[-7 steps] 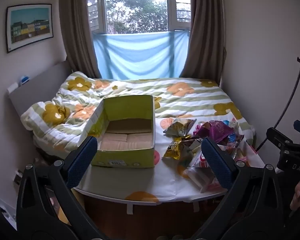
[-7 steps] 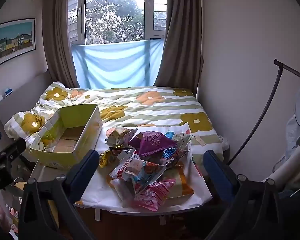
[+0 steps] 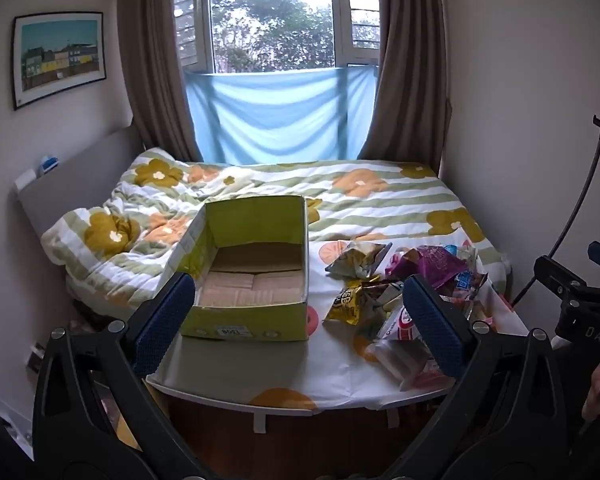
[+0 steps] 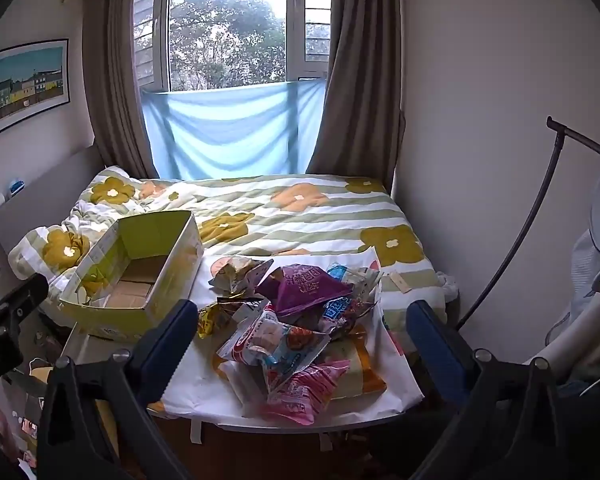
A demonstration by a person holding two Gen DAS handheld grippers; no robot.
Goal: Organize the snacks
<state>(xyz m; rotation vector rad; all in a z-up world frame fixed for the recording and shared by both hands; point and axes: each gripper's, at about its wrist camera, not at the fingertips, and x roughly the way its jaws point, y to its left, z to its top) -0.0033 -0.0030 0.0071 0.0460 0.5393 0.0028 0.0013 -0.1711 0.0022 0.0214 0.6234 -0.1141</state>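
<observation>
A: Status on the grippers?

B: Left gripper [image 3: 300,316] is spread wide with nothing between its blue pads, hovering short of the table. Right gripper [image 4: 302,336] is the same: fully released, empty, tilted down toward the pile.

A: Where's the box?

B: The yellow-green open-top cardboard box [image 3: 248,276] sits on the left half of the white flower-print tablecloth [image 3: 268,364], in front of the bed. Its long axis runs from the table's near edge toward the window. The short end with a white label faces the left camera. It stands upright, open side up, with only bare brown cardboard floor visible inside.

A: And from the right side?

B: Same box [image 4: 136,276], seen at an angle. Its long axis runs from near-left to far-right, and its far end is against the striped floral duvet [image 4: 300,216].

A: Snacks?

B: The loose heap of crinkled snack packets [image 4: 296,320] is on the right half of the cloth, just beside the box and not inside it. A purple foil bag [image 4: 308,288] lies on top, point toward the near-left. A pink packet [image 4: 304,388] is at the near edge. A yellow bag [image 3: 348,300] is the closest packet to the box.

A: Any contact?

B: None. Both claws are clear of the box and the packets.
</observation>
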